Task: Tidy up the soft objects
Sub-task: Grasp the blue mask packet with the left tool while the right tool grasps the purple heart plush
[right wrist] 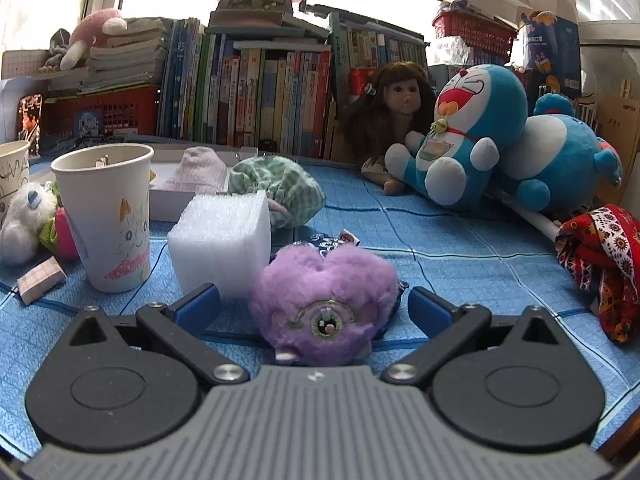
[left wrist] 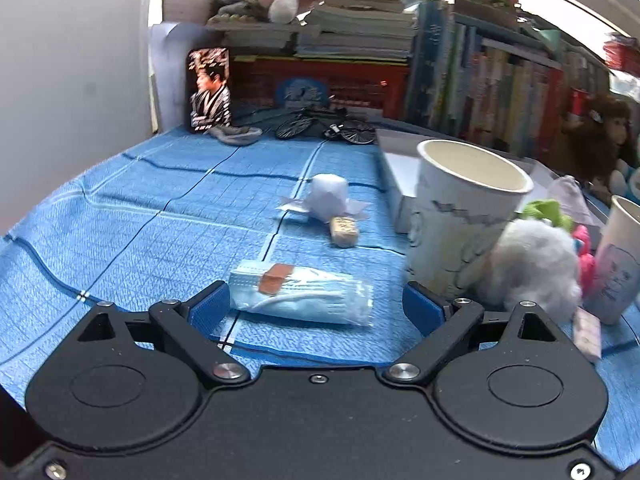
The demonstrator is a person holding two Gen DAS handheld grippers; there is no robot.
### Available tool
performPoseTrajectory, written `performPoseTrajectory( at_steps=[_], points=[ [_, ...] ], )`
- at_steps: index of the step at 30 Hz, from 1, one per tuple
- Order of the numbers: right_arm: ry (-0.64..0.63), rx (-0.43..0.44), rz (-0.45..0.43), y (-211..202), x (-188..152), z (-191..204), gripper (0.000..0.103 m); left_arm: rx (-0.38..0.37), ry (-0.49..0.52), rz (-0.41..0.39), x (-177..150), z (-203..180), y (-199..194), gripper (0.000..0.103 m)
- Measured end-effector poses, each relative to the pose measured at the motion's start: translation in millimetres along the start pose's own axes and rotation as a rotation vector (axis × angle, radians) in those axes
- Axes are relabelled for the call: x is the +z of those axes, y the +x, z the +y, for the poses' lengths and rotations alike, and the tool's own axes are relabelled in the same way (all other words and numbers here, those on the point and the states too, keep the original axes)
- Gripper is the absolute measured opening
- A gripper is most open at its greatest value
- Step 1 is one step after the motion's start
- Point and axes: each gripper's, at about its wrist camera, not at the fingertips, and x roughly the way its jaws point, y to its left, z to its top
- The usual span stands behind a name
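Observation:
A pack of blue face masks (left wrist: 302, 294) in clear wrap lies on the blue cloth between the fingers of my left gripper (left wrist: 316, 306), which stands open around it without touching. A white fluffy toy (left wrist: 532, 266) leans by a paper cup (left wrist: 460, 216) to the right. In the right wrist view a purple fluffy toy (right wrist: 324, 306) sits between the wide-open fingers of my right gripper (right wrist: 316, 308). Behind it stands a white foam block (right wrist: 222, 240). A green checked cloth (right wrist: 280, 188) and a pink knitted piece (right wrist: 198, 172) lie further back.
A drawn-on paper cup (right wrist: 108, 216) stands left of the foam block. A white box (left wrist: 400, 184), a wrapped white ball (left wrist: 330, 196) and a small bicycle model (left wrist: 324, 126) sit farther off. A doll (right wrist: 394, 108), two blue plush toys (right wrist: 472, 132) and a red patterned cloth (right wrist: 604, 264) are at right. Books (right wrist: 256, 92) line the back.

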Motion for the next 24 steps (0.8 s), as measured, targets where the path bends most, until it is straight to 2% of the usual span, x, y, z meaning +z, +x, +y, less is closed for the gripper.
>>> performPoseTrajectory(
  at_steps=[3, 10, 18, 20, 22, 24],
  points=[
    [-0.001, 0.005, 0.015, 3, 1, 0, 0.103, 0.007, -0.017, 0.019, 1, 4, 9, 0.096],
    [0.022, 0.013, 0.039, 9, 0, -3, 0.103, 0.034, 0.040, 0.034, 1, 1, 20, 0.098],
    [0.047, 0.020, 0.060, 14, -1, -5, 0.103, 0.041, 0.060, 0.033, -1, -2, 24, 0.099],
    [0.048, 0.022, 0.063, 15, -1, -6, 0.103, 0.030, 0.064, 0.035, -1, -2, 23, 0.096],
    [0.047, 0.023, 0.065, 15, 0, -5, 0.103, 0.007, 0.077, 0.033, 0, -1, 21, 0.087],
    [0.049, 0.024, 0.068, 15, 0, -5, 0.103, -0.004, 0.098, 0.031, 0, -2, 19, 0.084]
  ],
)
